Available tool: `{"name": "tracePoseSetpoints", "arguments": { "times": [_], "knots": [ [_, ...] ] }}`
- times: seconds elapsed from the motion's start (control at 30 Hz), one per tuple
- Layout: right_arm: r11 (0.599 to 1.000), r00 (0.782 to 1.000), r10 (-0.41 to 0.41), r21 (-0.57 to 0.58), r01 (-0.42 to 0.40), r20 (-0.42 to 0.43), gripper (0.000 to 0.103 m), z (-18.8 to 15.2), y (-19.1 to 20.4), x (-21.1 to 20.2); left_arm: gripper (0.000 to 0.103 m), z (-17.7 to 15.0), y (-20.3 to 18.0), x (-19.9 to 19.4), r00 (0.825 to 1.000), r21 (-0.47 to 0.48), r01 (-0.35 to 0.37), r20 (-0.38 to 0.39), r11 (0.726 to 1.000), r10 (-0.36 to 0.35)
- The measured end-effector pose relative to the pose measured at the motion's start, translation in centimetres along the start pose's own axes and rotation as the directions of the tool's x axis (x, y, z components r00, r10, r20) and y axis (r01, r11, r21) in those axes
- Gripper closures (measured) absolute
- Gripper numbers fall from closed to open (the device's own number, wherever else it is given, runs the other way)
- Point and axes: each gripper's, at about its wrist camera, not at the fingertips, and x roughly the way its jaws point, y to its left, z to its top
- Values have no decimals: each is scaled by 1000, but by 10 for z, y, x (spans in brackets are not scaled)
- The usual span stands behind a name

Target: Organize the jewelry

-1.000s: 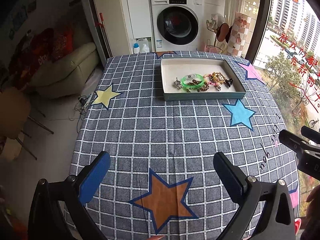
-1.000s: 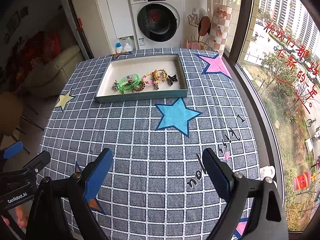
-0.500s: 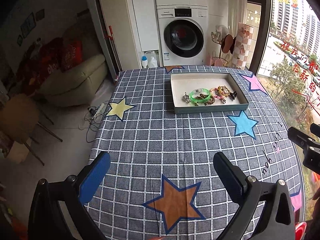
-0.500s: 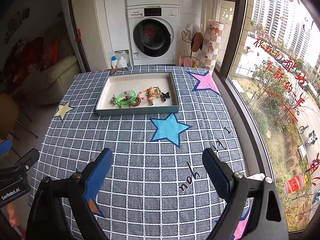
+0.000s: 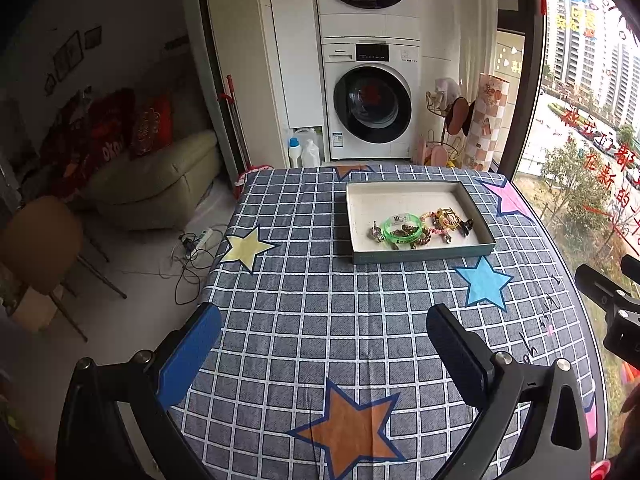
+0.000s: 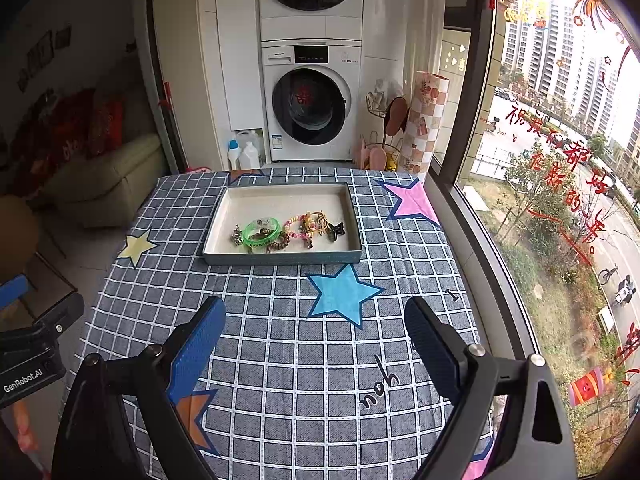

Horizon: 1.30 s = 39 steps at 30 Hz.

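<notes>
Left tool [image 5: 324,344] spread wide over the checked desk [image 5: 320,300], holding nothing. Farther back, right of center, shallow tray [image 5: 420,255] with jewelry along its near side: green bangle [image 5: 401,231], beaded bracelets [image 5: 436,224], black hair clip [image 5: 465,226]. Right tool [image 6: 316,336] likewise spread, holding nothing, well short of the tray.

Left gripper [image 5: 324,344] fingers spread wide, right gripper [image 6: 316,336] likewise, both empty

left gripper [image 5: 323,336]: black frame, blue pads, silver screws; right gripper [image 6: 315,328]: same; white "GenRobot.AI" marking on left body
</notes>
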Motion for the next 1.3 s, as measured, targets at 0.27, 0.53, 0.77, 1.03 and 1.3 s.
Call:
{"name": "tracePoseSetpoints", "arguments": {
  "times": [0.27,0.53,0.77,1.03,1.3],
  "knots": [
    [1000,1000,3,4,-3,20,10,6,1,0,0,4,3,0,1000,-11,-2,11,1000,2],
    [1000,1000,5,5,-5,14,10,8,1,2,0,5,2,2,1000,-5,2,8,1000,-2],
    [1000,1000,6,7,-6,13,10,8,1,3,0,4,0,1,1000,0,1,10,1000,-1],
    [1000,1000,5,5,-5,12,10,9,1,3,0,5,0,1,1000,0,3,9,1000,-3],
    [1000,1000,9,5,-9,7,10,10,1,4,0,4,1,4,1000,1,3,4,1000,-3]
  ]
}}
